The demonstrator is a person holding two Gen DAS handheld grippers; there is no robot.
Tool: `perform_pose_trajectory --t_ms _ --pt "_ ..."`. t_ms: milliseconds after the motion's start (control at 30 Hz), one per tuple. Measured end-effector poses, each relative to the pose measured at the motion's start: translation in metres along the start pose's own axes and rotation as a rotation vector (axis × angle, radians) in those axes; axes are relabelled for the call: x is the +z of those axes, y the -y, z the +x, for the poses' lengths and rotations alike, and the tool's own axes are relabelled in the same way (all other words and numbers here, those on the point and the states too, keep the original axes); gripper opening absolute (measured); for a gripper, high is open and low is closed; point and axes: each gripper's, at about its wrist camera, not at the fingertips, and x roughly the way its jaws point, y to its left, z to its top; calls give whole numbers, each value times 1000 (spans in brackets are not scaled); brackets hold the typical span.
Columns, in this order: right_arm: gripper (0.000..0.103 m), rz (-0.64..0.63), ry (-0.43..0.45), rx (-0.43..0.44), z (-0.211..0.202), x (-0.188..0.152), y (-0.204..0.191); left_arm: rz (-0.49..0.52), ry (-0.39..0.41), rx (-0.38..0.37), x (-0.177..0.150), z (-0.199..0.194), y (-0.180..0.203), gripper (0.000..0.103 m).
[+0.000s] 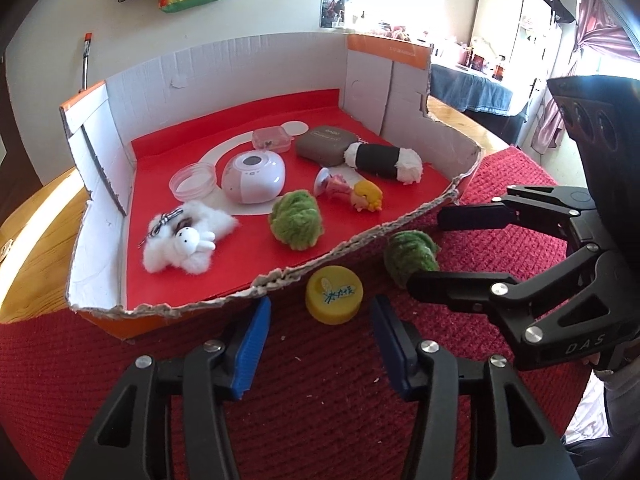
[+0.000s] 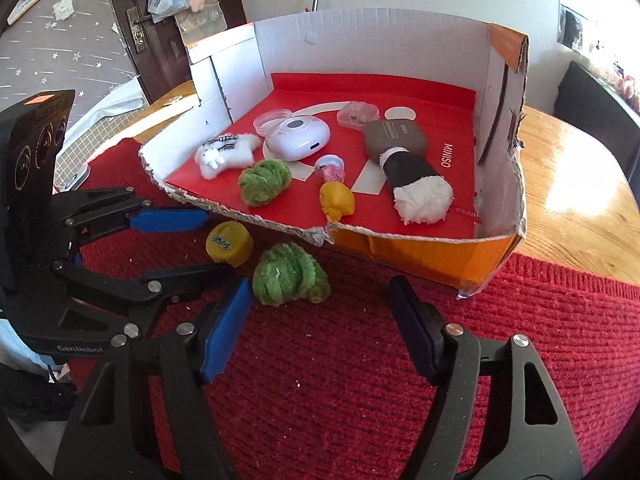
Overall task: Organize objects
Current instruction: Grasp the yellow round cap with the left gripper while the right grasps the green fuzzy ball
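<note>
I am holding my left gripper [image 1: 318, 344] low over the red knitted mat [image 2: 360, 380], its blue pads parted on either side of the yellow cap [image 1: 334, 294], which is lying on the mat just outside the torn front edge of the cardboard box [image 1: 360, 240]. The pads are not touching the cap, so nothing is grasped. My right gripper [image 2: 320, 320] is also standing released, its fingers spread around the loose green fuzzy ball [image 2: 288, 276] sitting on the mat beside the cap, close to the box's front edge; the pads are clear of it. Inside the box, on its red floor, a second green fuzzy ball [image 1: 294, 220] is resting near the front edge, a white plush bunny [image 1: 186, 242] is lying toward the left wall, and a black and white plush roll [image 1: 384, 160] is lying toward the right wall.
</note>
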Motion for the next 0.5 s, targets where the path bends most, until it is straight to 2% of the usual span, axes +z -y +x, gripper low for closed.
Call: perform_pose_trajectory --t_ms 133,367,400,433,467,500 --pt "62 -16 -9 -7 4 2 -3 11 -2 -10 1 1 1 48" --pt "52 -27 -9 13 5 4 -3 16 -3 -32 4 3 2 33" --pt "49 -32 -9 14 6 4 -3 16 -1 -38 4 3 2 32" --pt "36 -34 -5 22 6 4 -4 16 0 -46 4 2 2 32" --pt "31 -35 -2 36 6 4 -4 15 3 -56 4 2 2 32" --pt "31 -40 -3 46 5 3 -6 15 5 -60 4 1 2 32"
